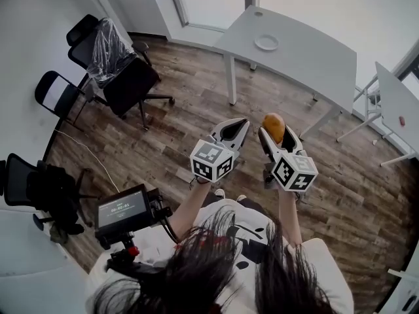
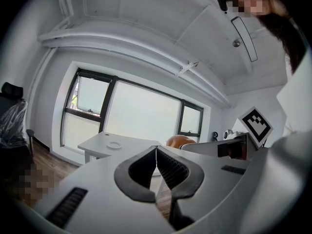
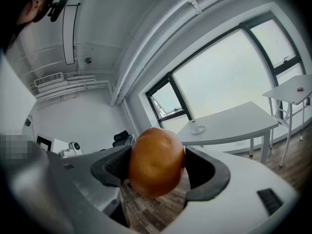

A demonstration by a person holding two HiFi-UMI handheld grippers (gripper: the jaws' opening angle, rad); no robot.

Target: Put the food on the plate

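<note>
A round orange-brown piece of food [image 3: 155,161] sits clamped between the jaws of my right gripper [image 3: 157,165], held up in the air over the floor. In the head view the food [image 1: 273,127] shows at the tip of the right gripper [image 1: 275,136]. Beside it my left gripper [image 1: 230,132] is shut with nothing in it; its jaw tips meet in the left gripper view [image 2: 156,149]. A small white plate [image 1: 266,42] lies on the grey table [image 1: 308,51] ahead, well beyond both grippers. The plate [image 2: 114,145] also shows small in the left gripper view.
Black office chairs [image 1: 124,77] stand at the left, one wrapped in plastic. A second table [image 1: 396,103] stands at the right. A camera with a screen [image 1: 124,211] is mounted at the person's chest. The floor is wood planks.
</note>
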